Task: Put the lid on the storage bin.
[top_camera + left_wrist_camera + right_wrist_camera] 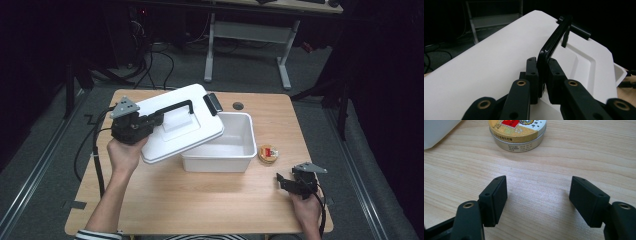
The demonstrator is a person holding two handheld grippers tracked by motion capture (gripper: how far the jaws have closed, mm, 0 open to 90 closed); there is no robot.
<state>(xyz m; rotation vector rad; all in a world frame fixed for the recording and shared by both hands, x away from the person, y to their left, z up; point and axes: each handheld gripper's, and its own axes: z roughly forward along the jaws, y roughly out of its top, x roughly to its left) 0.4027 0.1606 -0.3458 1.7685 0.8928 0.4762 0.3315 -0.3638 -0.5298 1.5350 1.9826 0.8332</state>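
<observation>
The left gripper (150,121) clamps the black handle (549,47) of the white lid (170,135), tilted over the bin's (235,157) left rim, while the right gripper (539,197) gapes empty near the table's (200,200) right edge, tin (517,132) just ahead

Left gripper (159,119) raised at the table's left, held up from below by the left hand (125,152), forearm angling in from the bottom edge, jaws pinched tight on a thin bar. Right gripper (281,181) low at the near right, right hand (306,207) behind it, jaws spread wide, nothing between.
</observation>
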